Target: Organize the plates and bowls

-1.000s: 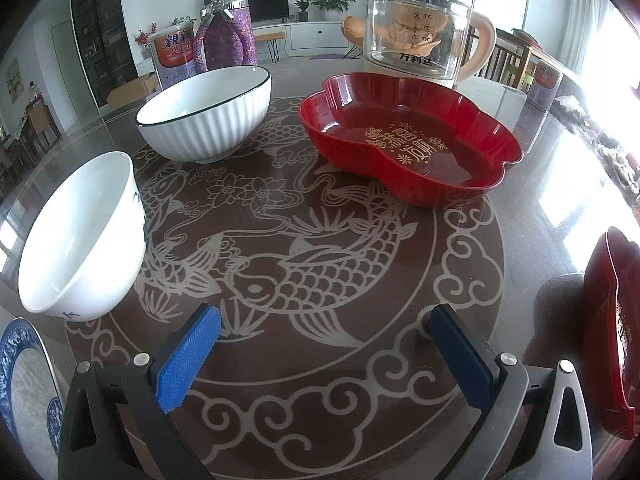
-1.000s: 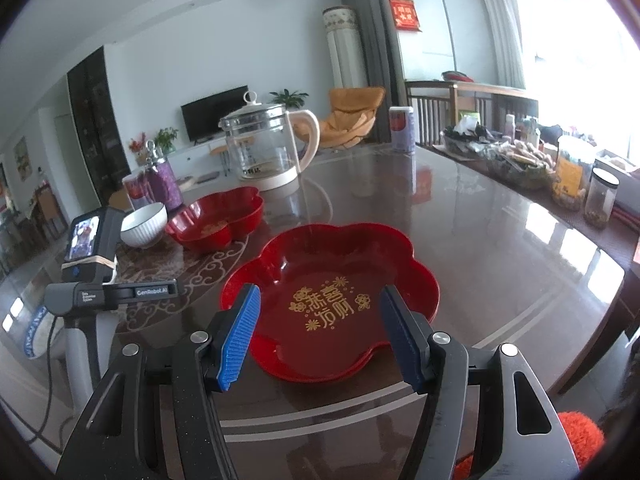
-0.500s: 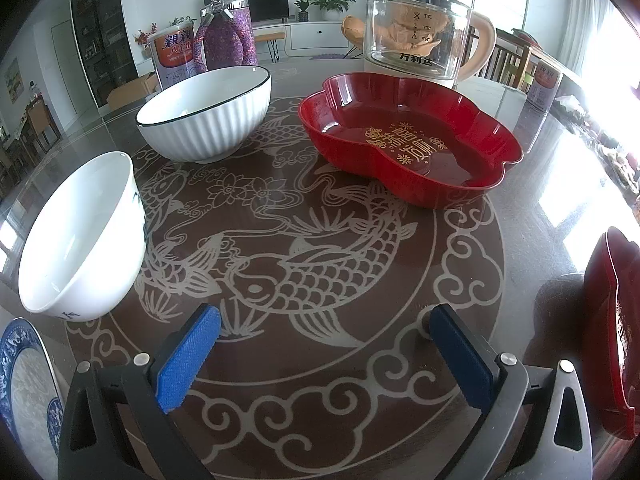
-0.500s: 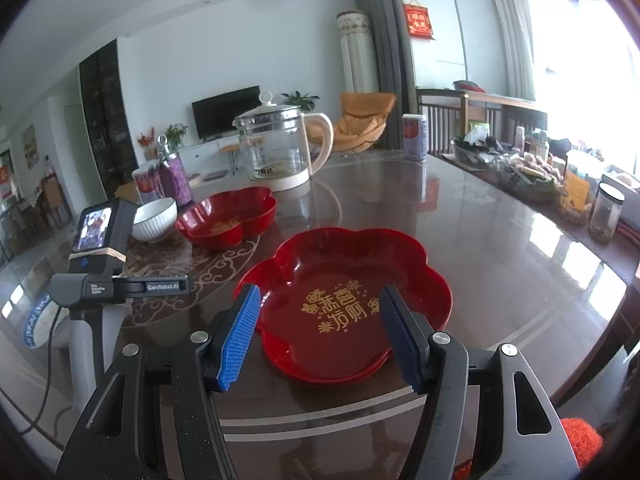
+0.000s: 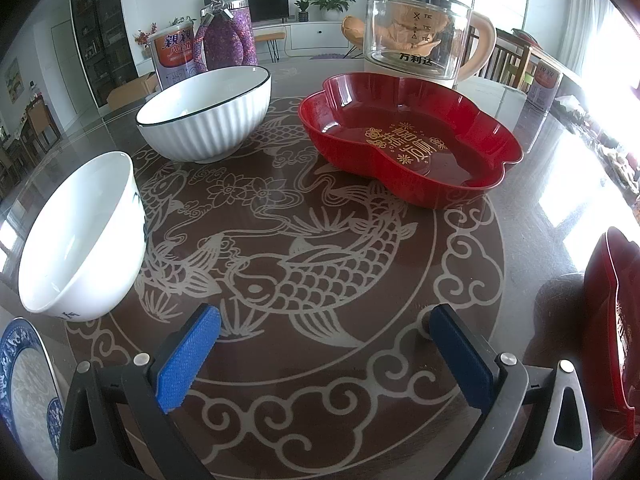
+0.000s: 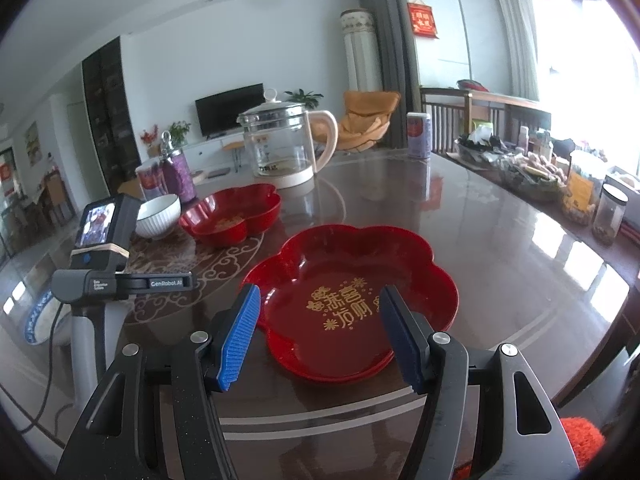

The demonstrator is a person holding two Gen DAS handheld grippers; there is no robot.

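Left hand-held gripper [image 5: 320, 344]: jaws wide apart, nothing between them, tilted down over the carp-patterned round mat [image 5: 304, 240] on the desk [image 6: 500, 240]. Its blue pads [image 5: 188, 364] touch no dish.

Right hand-held gripper [image 6: 320, 330]: jaws also apart, empty. It hangs just above the near edge of the flat red flower-shaped plate [image 6: 352, 304], which carries gold characters in its middle and lies flat on bare desk, off the mat.

On the mat, from the left wrist view:
- deep red flower-shaped dish [image 5: 408, 140] at the far right, upright, gold lettering inside;
- ribbed white bowl with dark rim [image 5: 208, 116] at the far left, upright, well apart from the red dish;
- plain white bowl [image 5: 80, 240] at the left edge, nearer the gripper, apart from the ribbed one;
- blue-and-white plate [image 5: 24, 380] at the lower left corner, only partly in view.

Nothing is stacked.

Behind the dishes: glass kettle with cream handle [image 5: 420, 28], purple glitter jar [image 5: 228, 36], a printed tin [image 5: 172, 56] just beside the jar. Along the desk's far right side, jars and snack clutter [image 6: 540, 172], too small to itemise.
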